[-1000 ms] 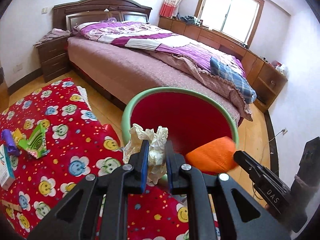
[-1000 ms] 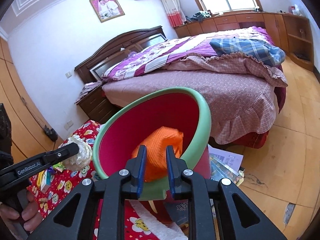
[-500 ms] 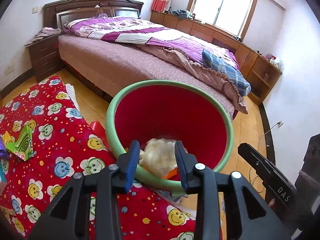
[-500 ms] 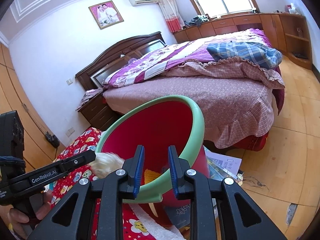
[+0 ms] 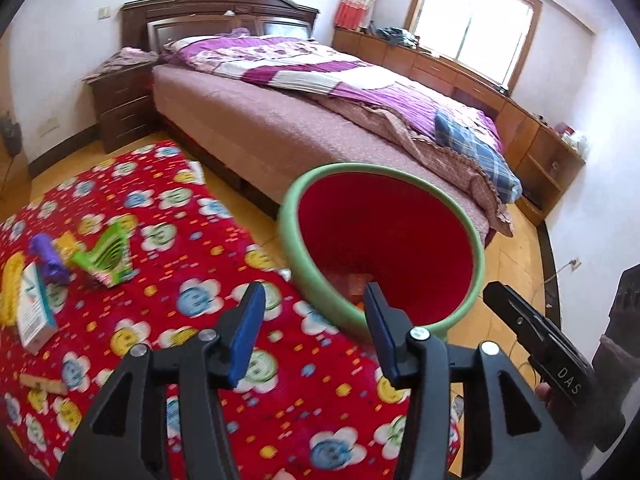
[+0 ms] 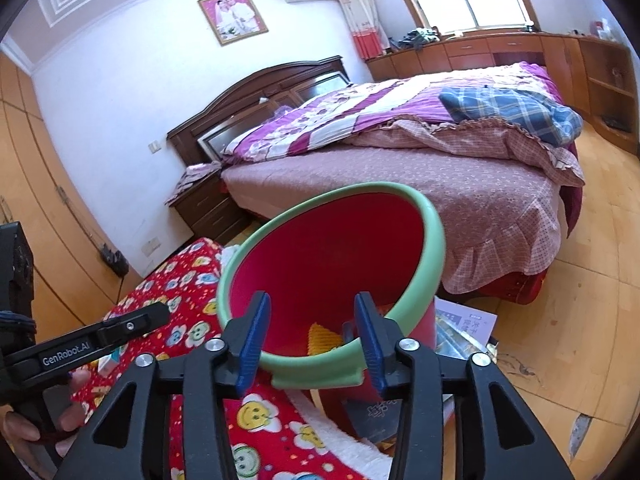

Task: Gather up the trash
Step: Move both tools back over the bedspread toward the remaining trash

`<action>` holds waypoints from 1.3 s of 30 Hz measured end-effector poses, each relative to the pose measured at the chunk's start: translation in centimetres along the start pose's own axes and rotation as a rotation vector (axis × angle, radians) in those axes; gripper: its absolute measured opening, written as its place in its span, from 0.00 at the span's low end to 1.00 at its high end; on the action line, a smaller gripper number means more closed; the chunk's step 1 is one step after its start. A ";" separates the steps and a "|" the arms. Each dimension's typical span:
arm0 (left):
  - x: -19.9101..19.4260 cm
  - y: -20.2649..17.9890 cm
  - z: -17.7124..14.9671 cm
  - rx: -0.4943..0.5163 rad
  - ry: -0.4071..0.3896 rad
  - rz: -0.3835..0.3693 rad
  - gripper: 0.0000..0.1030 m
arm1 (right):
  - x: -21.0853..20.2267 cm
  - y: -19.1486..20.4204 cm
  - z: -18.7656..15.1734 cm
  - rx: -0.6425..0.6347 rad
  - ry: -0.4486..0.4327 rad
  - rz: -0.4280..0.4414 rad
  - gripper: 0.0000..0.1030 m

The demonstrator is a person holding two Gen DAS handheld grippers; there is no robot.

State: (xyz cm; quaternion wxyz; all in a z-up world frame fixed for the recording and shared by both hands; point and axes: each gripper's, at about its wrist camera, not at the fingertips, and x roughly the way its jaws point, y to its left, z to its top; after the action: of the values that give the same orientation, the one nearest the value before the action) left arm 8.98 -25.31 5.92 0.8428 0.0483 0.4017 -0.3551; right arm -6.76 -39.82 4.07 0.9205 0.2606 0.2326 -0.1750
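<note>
The bin [image 5: 384, 236], red inside with a green rim, stands at the edge of the red flowered table [image 5: 192, 312]. My left gripper [image 5: 314, 322] hovers over the table just short of the bin's rim, its jaws opening with nothing between them. My right gripper [image 6: 312, 334] hangs at the near rim of the bin [image 6: 424, 240], jaws opening, pads touching nothing. An orange mesh wad [image 6: 323, 338] lies in the bin's bottom. On the table lie a green wrapper [image 5: 106, 256], a purple roll [image 5: 50, 260] and a small box [image 5: 34, 312].
A large bed [image 5: 320, 120] stands behind the bin, a nightstand [image 5: 120, 104] to its left. Papers [image 6: 468, 326] lie on the wooden floor beside the bin. The other gripper [image 5: 532, 344] and a hand show at the right edge. A small wooden stick [image 5: 42, 384] rests on the table.
Both grippers have opened. The crumpled white paper left my left gripper and the orange wad left my right one; both dropped into the bin. My left gripper drew back toward the table.
</note>
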 end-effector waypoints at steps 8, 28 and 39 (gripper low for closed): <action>-3.2 4.7 -1.4 -0.073 -0.044 0.142 0.67 | -0.3 2.0 -0.8 -0.028 0.025 0.021 0.55; -5.8 18.1 -7.2 -0.166 0.075 0.376 0.79 | 0.6 7.2 -3.8 -0.113 0.129 0.048 0.67; -3.6 19.7 -8.1 -0.129 0.104 0.383 0.80 | 1.4 8.9 -4.9 -0.149 0.176 0.029 0.67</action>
State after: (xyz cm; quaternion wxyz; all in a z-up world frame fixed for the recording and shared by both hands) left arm 14.79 -5.67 -1.02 0.8745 0.0879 0.4499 -0.1588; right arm -3.29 -30.25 3.19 0.9158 0.2089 0.3211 -0.1202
